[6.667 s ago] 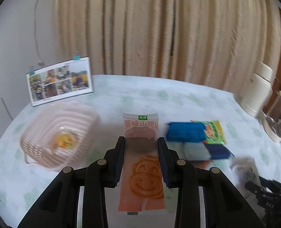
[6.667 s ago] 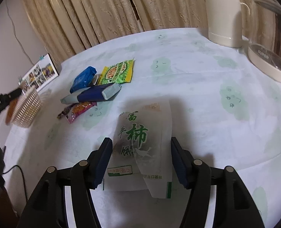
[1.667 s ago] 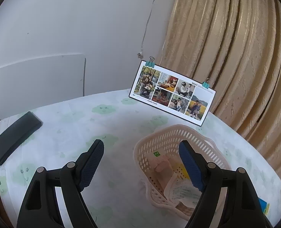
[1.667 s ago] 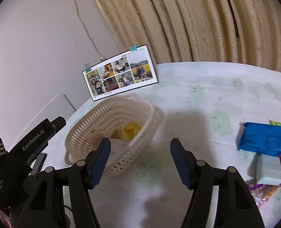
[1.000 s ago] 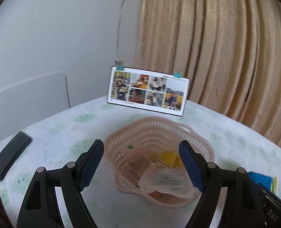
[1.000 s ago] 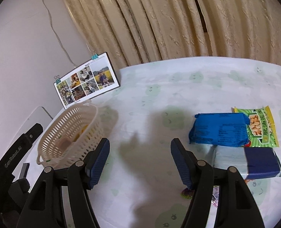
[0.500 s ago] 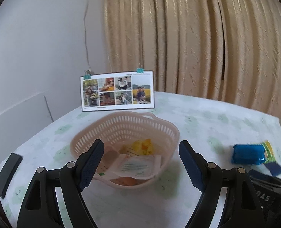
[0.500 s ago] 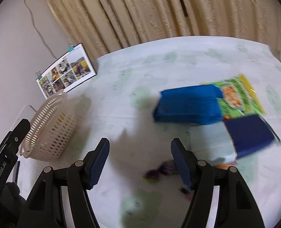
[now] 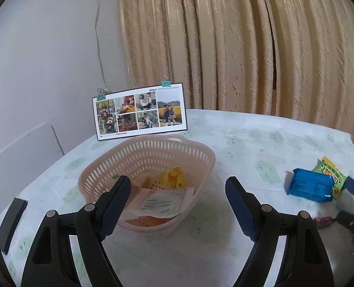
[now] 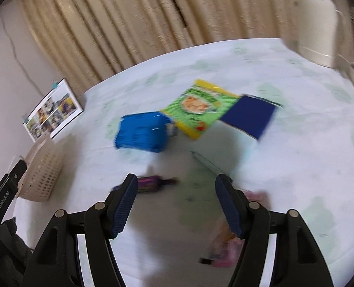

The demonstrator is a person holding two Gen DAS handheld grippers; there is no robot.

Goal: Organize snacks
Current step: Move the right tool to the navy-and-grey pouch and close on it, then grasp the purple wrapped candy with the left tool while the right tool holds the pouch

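Left gripper (image 9: 178,202): jaws spread wide, empty, poised just in front of the basket (image 9: 202,151). Right gripper (image 10: 176,199): jaws likewise apart, nothing between them, over bare surface (image 10: 284,157) well to the right of the basket.

The basket already holds a white sachet (image 9: 161,202) and a yellow packet (image 9: 174,179); what lies beneath them cannot be made out.

Nearest the right gripper, a purple wrapper (image 10: 150,181) lies just past its left fingertip, and a pink packet (image 10: 224,248) sits low by its right finger, half hidden. Farther right of the basket lie the blue packet (image 10: 142,131), then the green packet (image 10: 198,106), with a dark blue box (image 10: 251,116) overlapping it. A photo card (image 9: 139,111) stands directly behind the basket. A white jug (image 10: 315,24) stands at the far edge, beyond the snacks.

Task judged partly done; five items remain out.

Risks: the right view is smeared by motion, so a hurried descent may miss the slim purple wrapper or pinch the cloth. The overlapping packets may drag one another when one is lifted. A careless drop could tip the light basket.
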